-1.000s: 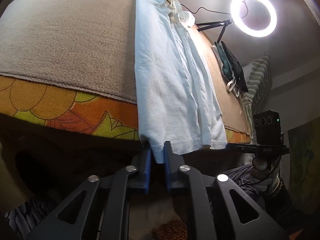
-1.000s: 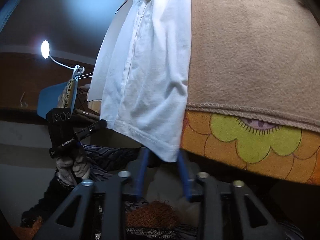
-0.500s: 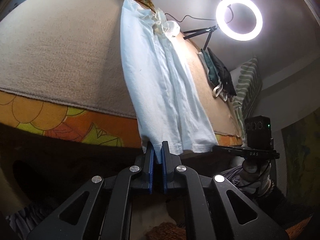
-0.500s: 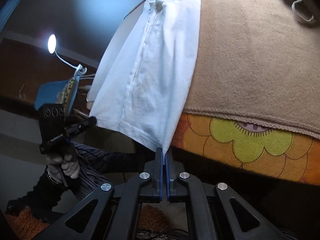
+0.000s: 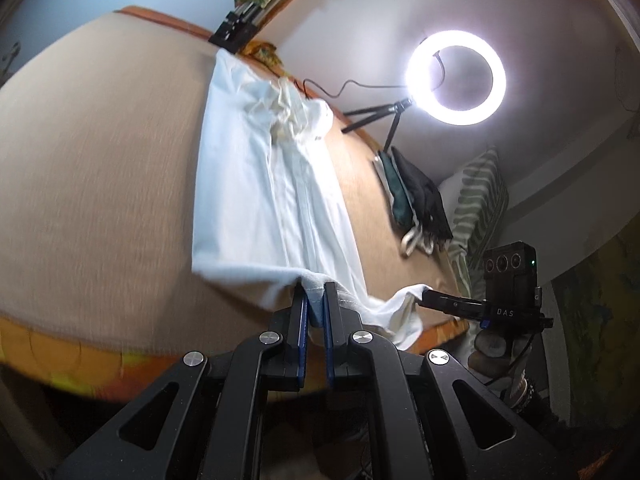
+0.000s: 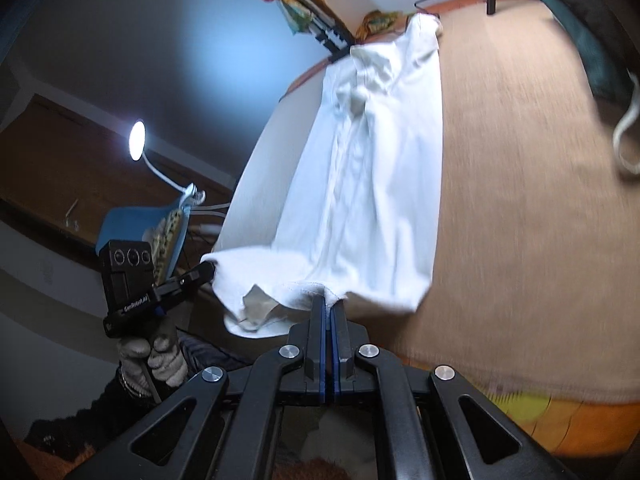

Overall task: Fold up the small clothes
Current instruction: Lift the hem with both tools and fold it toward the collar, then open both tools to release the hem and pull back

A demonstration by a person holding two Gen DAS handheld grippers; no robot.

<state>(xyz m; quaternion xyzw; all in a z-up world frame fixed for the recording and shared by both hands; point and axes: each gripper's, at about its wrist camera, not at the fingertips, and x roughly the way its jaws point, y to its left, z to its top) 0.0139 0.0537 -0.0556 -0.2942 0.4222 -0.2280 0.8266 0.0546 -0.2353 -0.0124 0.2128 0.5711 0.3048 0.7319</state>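
**A:** Status check. Your left gripper (image 5: 316, 300) is clamped on the bottom hem of the white shirt (image 5: 256, 200), cloth visibly pinched between the blue pads. Your right gripper (image 6: 330, 308) is closed tight on the hem's other corner; jaws nearly meet, only thin fabric between them.

**B:** Where's the rest of the shirt?

**A:** Laid lengthwise on the tan blanket (image 5: 100, 180) covering the bed, collar end at the far side, hem end raised off the near edge between your two grippers. Looks like the start of a bottom-to-collar fold, going by how the hem sits.

**B:** Risks?

**A:** Four.
- The right grip is on the very edge of the hem. Pull hard toward the collar and it could slip out, dropping that corner.
- One flap of the hem (image 6: 256, 304) droops loose between the grippers. If you carry the fold over like that, it could tuck under and leave a lumpy crease.
- If your hands move unevenly, the hem goes skew and the fold line lands crooked.
- Fleece-like blanket likely grabs cotton. Drag low and the body bunches instead of folding cleanly. Keep the hem high.

**B:** Clutter?

**A:** Dark clothes (image 5: 416, 196) lie well to the right, near the ring light (image 5: 456, 76). Clear of your path.
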